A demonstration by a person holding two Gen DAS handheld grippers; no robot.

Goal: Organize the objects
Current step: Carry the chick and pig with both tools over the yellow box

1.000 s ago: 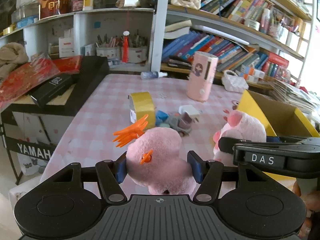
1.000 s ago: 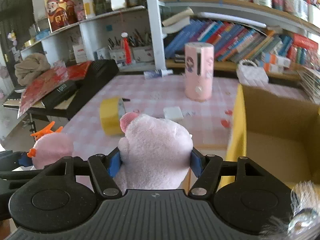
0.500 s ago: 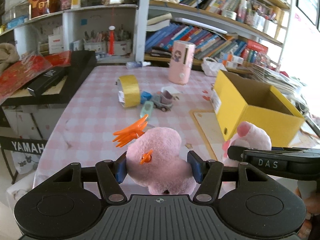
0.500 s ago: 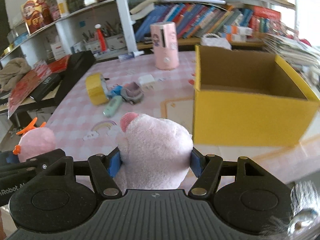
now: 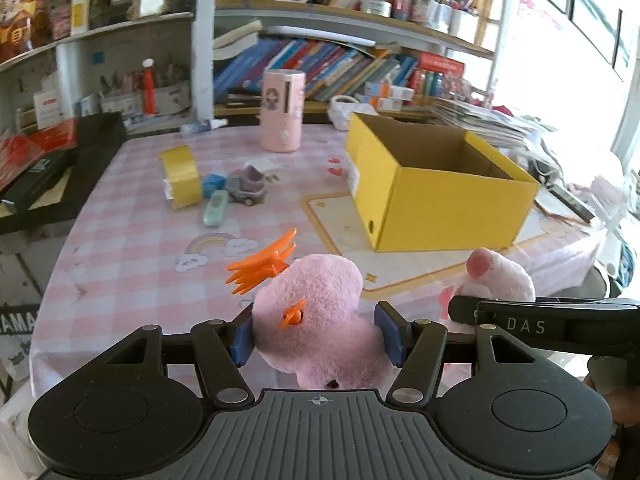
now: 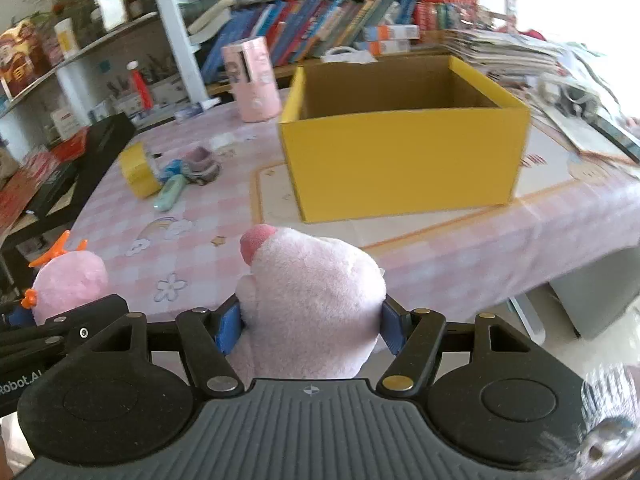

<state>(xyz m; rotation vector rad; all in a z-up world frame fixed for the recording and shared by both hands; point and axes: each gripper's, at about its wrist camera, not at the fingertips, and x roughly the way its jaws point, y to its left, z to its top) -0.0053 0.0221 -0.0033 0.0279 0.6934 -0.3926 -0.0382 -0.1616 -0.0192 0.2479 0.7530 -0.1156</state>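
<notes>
Jaws of your left gripper (image 5: 318, 336) pinch the pink bird plush (image 5: 316, 320); your right gripper (image 6: 310, 328) pinches the pale pig plush (image 6: 316, 304), yellow box (image 6: 404, 160) beyond.

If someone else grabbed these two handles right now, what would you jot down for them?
Left tool: shut on the pink bird plush.
Right tool: shut on the pale plush.
Both are held above the table's near edge, short of the yellow box, which looks empty.
Tape, toy car and small bits lie on the table.
Done: both plushes picked up.
Left: likely box them, then the rest.
</notes>
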